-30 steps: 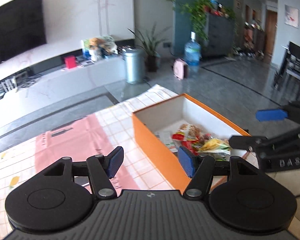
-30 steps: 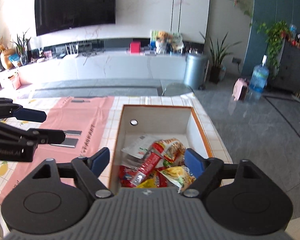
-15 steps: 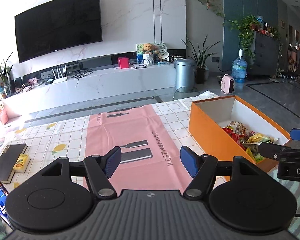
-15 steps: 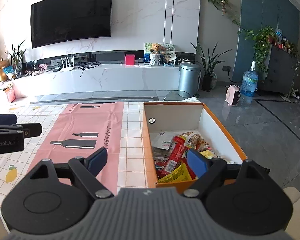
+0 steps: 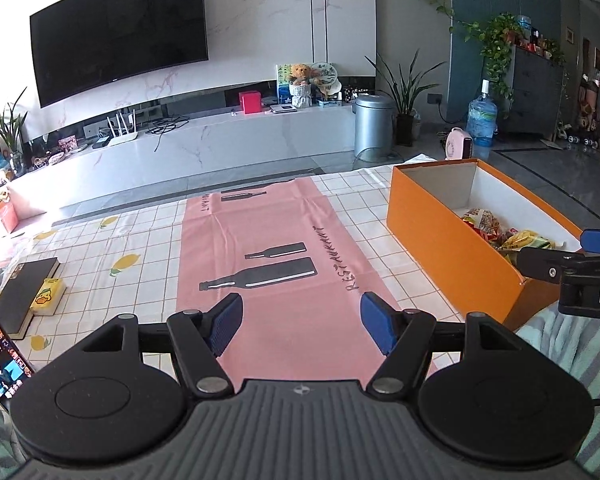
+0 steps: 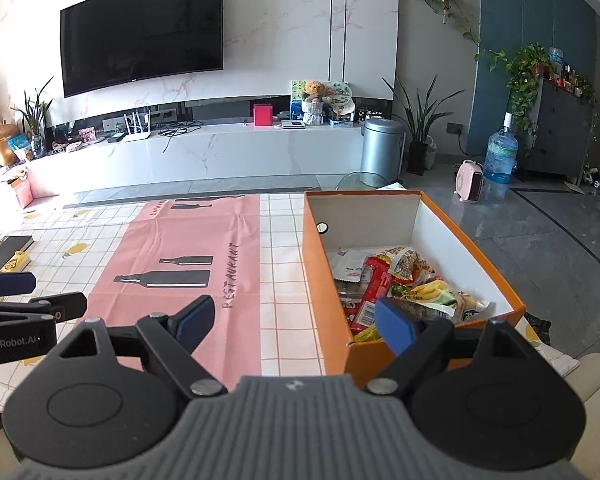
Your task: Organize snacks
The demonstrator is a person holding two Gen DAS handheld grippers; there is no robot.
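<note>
An orange box (image 6: 324,280) with a white inside stands at the table's right end; it also shows in the left wrist view (image 5: 440,236). Several snack packets (image 6: 396,280) lie piled in its near half, also visible in the left wrist view (image 5: 500,228). My left gripper (image 5: 300,324) is open and empty above the pink cloth (image 5: 276,248), left of the box. My right gripper (image 6: 296,320) is open and empty, above the table's near edge, its right finger over the box's near left corner.
A dark book (image 5: 24,292) with a small yellow packet (image 5: 46,300) beside it lies at the table's left. A phone (image 5: 0,360) with a lit screen stands at the near left. A white checked cloth (image 5: 140,240) covers the table. Beyond the far edge are floor and TV bench.
Both grippers have pulled back and up from the box. The left one has swung left, from the box to over the pink cloth. Both stay open and empty.
</note>
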